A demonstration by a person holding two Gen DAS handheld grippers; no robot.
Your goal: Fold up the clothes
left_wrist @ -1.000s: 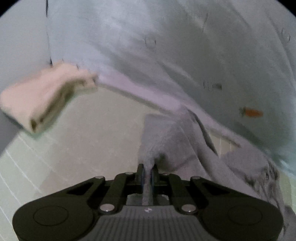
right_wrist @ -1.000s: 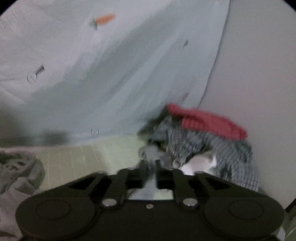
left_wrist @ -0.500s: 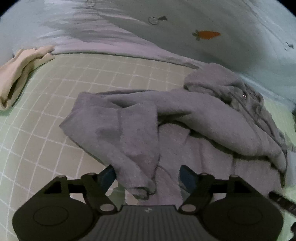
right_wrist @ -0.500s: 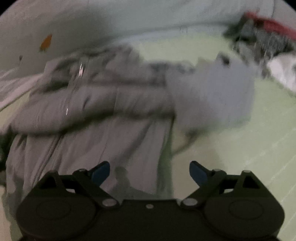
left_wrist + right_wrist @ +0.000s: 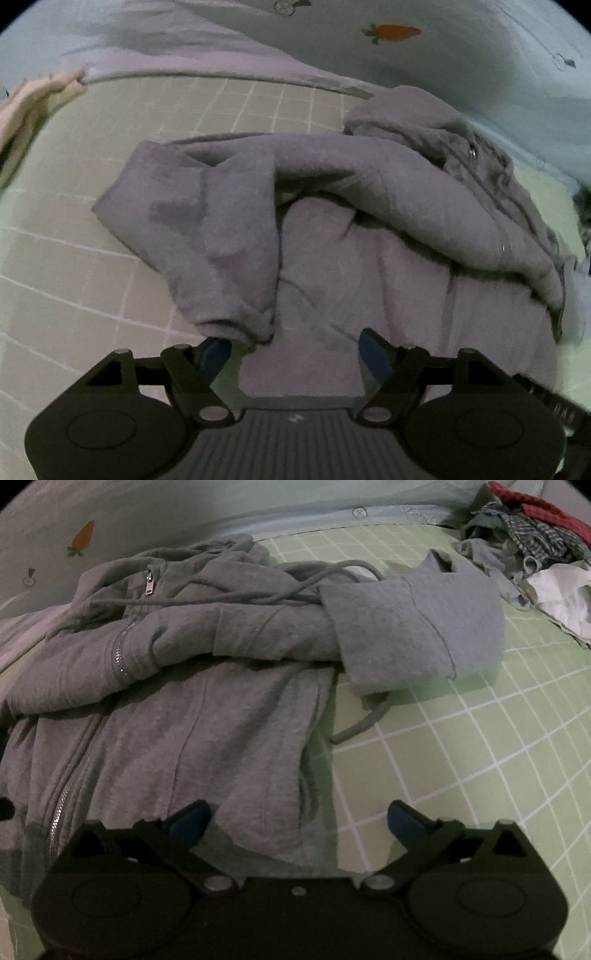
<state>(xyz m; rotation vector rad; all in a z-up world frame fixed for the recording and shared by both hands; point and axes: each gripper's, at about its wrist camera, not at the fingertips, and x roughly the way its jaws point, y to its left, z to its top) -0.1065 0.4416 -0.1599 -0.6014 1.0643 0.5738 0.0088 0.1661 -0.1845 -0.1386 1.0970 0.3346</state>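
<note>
Item: grey zip hoodie (image 5: 177,709), lying crumpled on the green checked bed sheet (image 5: 461,738), sleeves flopped across the body, zipper (image 5: 149,583) and drawstring (image 5: 258,594) facing up. In the left wrist view the same garment is showing its left sleeve (image 5: 207,236) folded down towards the camera.

Handling: soft, limp, medium-weight fleece; it is likely to sag and drag rather than slide, and it is not fragile. The metal zipper is adding a little stiffness along the front. Best holds are judged to be the hem corners or a sleeve cuff, where the fabric is doubled and gives the pads something to pinch.

Left tool (image 5: 295,350): jaws standing wide, the sleeve cuff lying just ahead of them, nothing gripped.
Right tool (image 5: 295,819): jaws opening to their widest, the hem edge lying between them but not pinched.

Other stock: pile of unsorted clothes (image 5: 535,542) at the far right; folded cream cloth (image 5: 33,107) at the far left; pale blue carrot-print bedding (image 5: 391,33) beyond.

Change from a second ago: both tools were then pinched shut on grey fabric and held up facing the bedding; they are now lowered over the bed with the hoodie released and lying spread below them.
</note>
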